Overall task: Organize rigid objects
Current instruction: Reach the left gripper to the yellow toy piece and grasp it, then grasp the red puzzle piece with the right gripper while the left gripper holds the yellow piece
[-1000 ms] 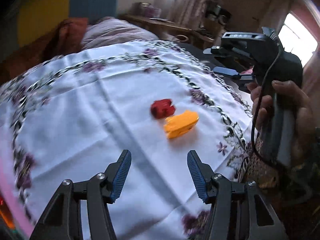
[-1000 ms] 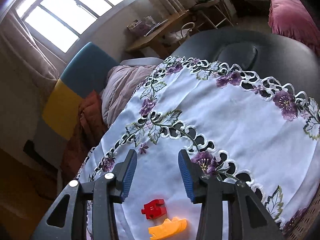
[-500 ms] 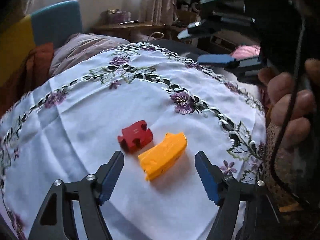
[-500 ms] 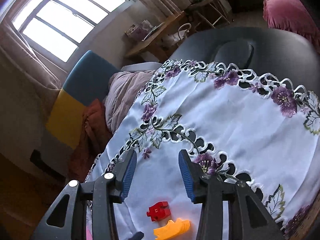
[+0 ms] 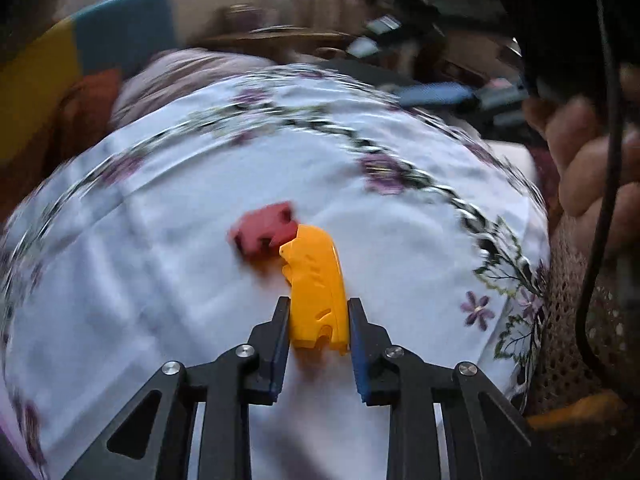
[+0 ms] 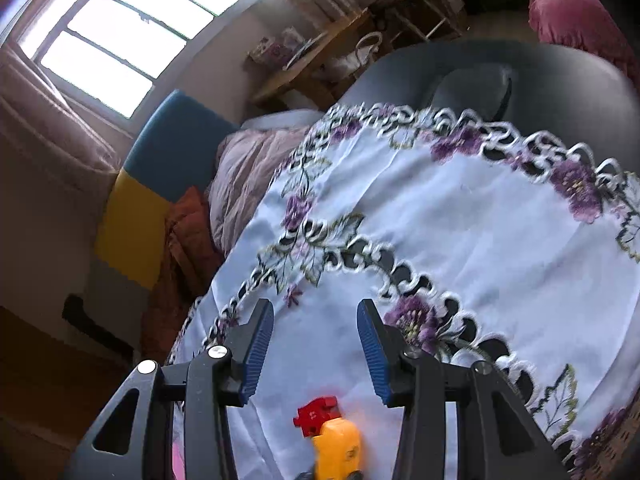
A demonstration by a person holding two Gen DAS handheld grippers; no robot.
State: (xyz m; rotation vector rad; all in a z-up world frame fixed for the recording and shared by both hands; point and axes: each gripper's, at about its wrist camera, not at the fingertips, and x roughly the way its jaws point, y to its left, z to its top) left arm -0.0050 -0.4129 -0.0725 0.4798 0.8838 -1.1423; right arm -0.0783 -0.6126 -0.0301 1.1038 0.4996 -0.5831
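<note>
Left gripper (image 5: pixel 318 322) jaws clamped on orange puzzle piece (image 5: pixel 316 280), red puzzle piece (image 5: pixel 266 232) touching its far-left end. Right gripper (image 6: pixel 316 354) jaws wide, above embroidered tablecloth (image 6: pixel 460 240).

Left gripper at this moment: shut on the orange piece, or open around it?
Shut on it. The left gripper has both pads flush against the sides of the orange piece, no gap showing. The right gripper is open and empty.
</note>
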